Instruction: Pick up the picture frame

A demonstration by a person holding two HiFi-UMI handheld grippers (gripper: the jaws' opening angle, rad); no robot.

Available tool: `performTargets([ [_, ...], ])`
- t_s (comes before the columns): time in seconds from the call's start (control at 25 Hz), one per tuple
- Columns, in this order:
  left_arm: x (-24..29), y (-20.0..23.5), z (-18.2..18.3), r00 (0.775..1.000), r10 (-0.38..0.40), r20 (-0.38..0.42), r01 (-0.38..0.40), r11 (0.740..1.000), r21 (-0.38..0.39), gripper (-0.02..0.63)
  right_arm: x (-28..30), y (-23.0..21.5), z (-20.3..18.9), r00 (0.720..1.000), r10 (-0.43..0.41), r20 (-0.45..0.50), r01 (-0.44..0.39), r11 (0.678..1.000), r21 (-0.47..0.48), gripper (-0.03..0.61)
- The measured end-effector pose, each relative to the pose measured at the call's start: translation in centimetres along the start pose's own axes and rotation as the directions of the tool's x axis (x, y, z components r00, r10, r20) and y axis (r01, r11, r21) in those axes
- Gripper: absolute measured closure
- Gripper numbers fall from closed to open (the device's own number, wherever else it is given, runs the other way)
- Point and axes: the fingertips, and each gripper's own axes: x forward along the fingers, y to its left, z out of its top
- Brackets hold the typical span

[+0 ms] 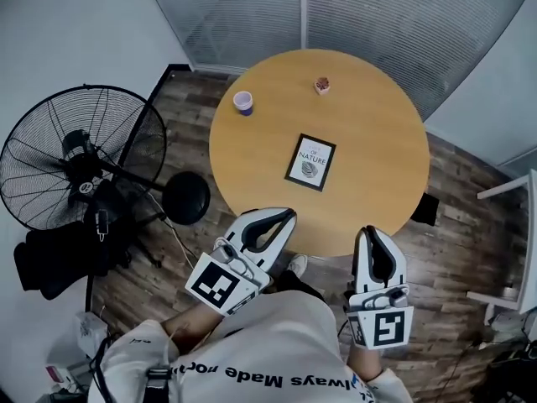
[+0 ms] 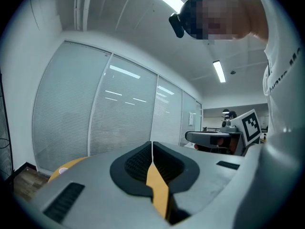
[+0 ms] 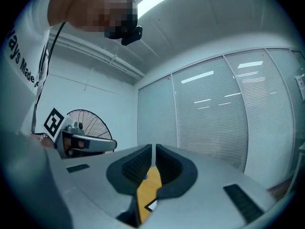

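At the round table's six o'clock edge, two closed grippers wait short of the picture frame.
The frame lies flat near the tabletop's centre, untouched. The left gripper and right gripper each have their jaws pressed together on nothing. To lift the frame well, I'd judge one gripper must open, travel toward twelve o'clock, and work a jaw under an edge. Only the head view shows the whole frame. The gripper views show mostly blinds and ceiling, with a strip of tabletop between the jaws.

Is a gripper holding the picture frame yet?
No, the picture frame lies flat on the table, apart from the left gripper and right gripper.
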Motion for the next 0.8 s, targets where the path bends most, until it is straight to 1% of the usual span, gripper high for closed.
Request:
performTargets([
  [0.2, 2.7, 0.3, -0.1, 1.000, 0.025, -0.006, -0.025, 1.000, -0.002, 0.581, 1.2, -2.7, -0.2, 1.000, 0.017, 0.001, -0.017, 1.000, 0.010, 0.531],
  [0.48, 4.7, 1.1, 0.0, 0.999, 0.034, -0.012, -0.034, 0.999, 0.002, 0.581, 2.6, -4.2, -0.2, 1.000, 0.031, -0.002, -0.031, 0.999, 0.014, 0.531],
  [0.8, 5.3, 3.7, 0.4, 0.999, 0.040, -0.003, -0.040, 0.999, -0.002, 0.581, 5.3, -3.8, -0.4, 0.999, 0.030, -0.015, -0.030, 1.000, 0.009, 0.529],
])
